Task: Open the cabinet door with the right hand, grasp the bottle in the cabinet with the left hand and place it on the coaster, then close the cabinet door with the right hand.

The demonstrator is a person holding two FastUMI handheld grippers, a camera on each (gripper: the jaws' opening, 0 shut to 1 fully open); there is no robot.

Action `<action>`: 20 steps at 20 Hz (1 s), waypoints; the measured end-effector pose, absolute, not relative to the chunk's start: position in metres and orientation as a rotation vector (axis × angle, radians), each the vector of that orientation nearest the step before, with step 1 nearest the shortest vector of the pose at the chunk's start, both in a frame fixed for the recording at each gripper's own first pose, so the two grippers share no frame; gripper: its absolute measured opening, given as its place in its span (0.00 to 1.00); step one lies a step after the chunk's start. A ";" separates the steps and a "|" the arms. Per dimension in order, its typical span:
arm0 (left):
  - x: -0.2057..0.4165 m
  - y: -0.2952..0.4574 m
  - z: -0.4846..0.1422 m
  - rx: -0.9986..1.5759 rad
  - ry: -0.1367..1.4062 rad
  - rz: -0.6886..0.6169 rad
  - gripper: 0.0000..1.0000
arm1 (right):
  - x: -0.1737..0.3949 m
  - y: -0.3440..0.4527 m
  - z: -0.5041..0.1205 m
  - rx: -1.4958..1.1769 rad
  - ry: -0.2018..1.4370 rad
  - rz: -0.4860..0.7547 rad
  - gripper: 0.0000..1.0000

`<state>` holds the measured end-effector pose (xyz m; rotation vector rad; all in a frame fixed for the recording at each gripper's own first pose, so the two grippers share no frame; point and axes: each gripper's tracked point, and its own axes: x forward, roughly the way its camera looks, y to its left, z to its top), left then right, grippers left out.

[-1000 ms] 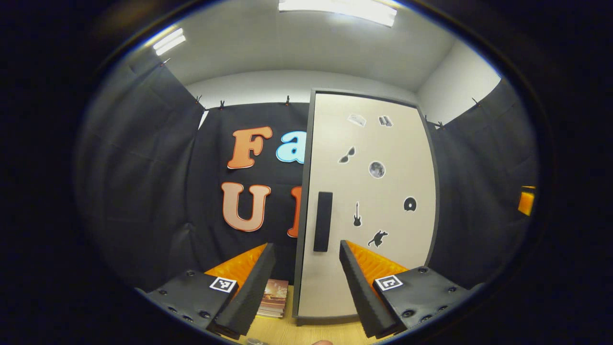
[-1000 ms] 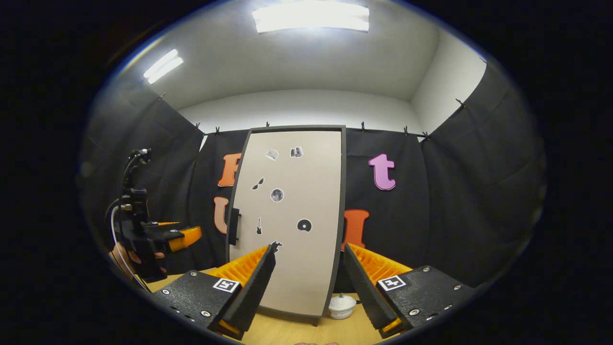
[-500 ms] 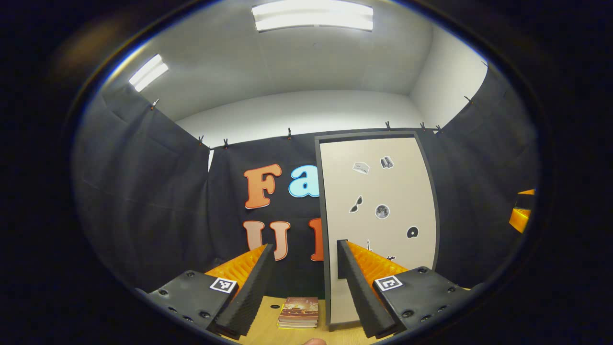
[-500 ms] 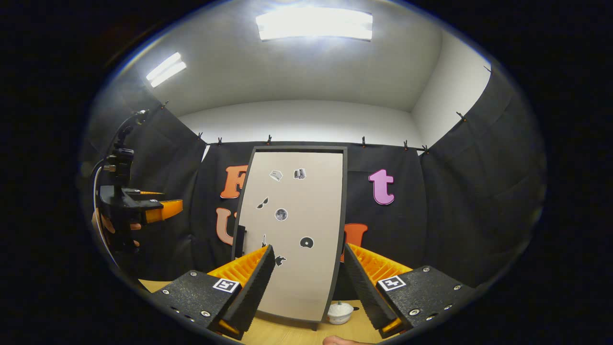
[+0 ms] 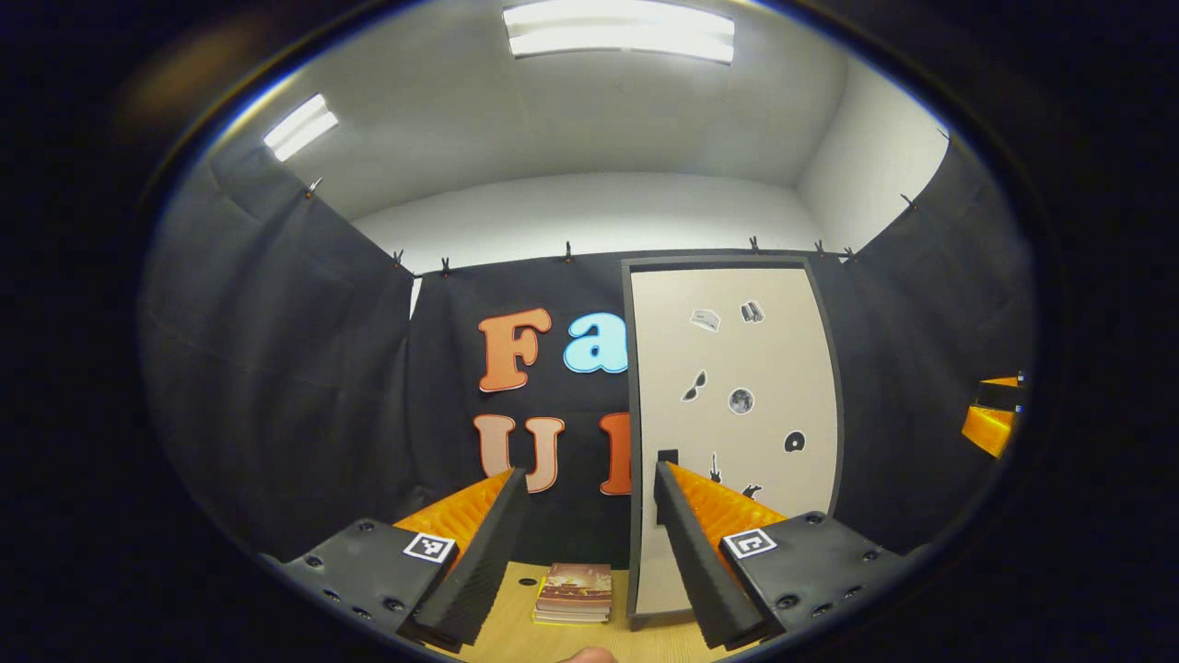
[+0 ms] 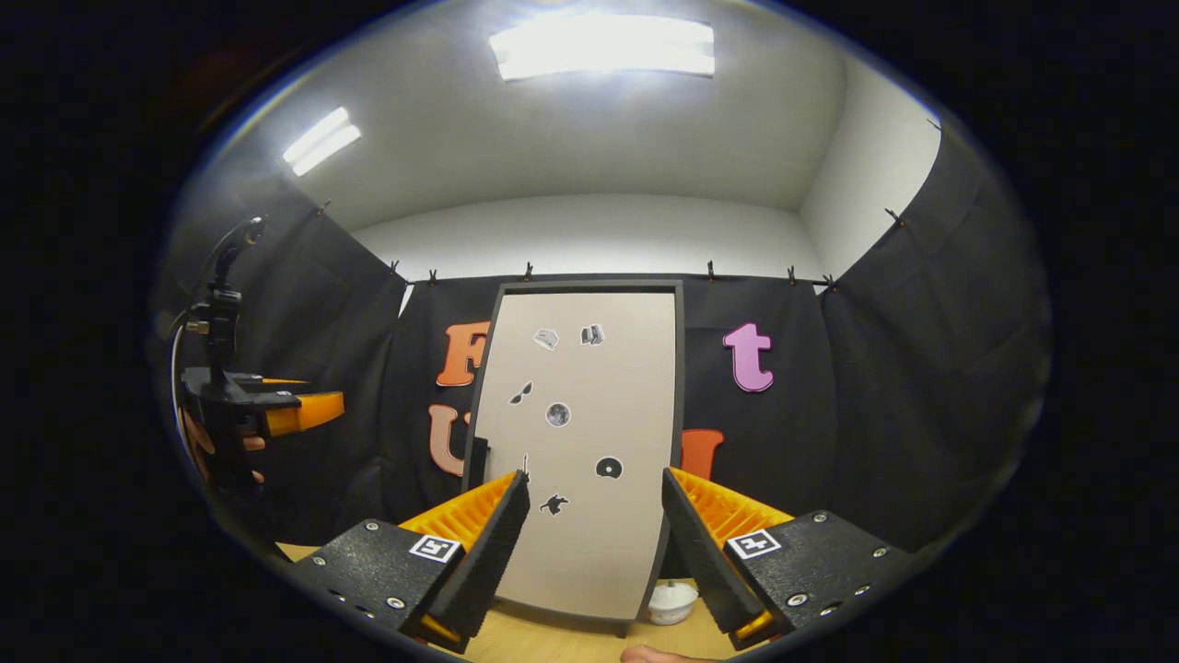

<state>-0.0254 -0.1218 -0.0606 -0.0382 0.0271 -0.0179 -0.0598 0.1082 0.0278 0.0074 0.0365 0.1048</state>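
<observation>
The cabinet stands on the table against the back cloth, its pale door shut and dotted with small dark stickers. The dark handle on the door's left edge peeks out above my left gripper's right finger. My left gripper is open and empty, well back from the cabinet and aimed just left of it. In the right gripper view the cabinet door faces me, its handle on the left edge. My right gripper is open, empty and apart from the door. The shut door hides whatever is inside the cabinet.
A stack of books lies on the wooden table left of the cabinet. A small white pot sits by the cabinet's right foot. A hand holds the left gripper far left. The right gripper shows at the far right.
The left gripper has pulled back from the door, so the cabinet looks smaller and the books show in full. The right gripper has also drawn back a little and turned slightly left.
</observation>
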 end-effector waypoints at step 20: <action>-0.020 -0.128 -0.044 -0.056 -0.054 0.004 0.90 | -0.044 0.113 0.032 0.036 0.020 0.141 0.90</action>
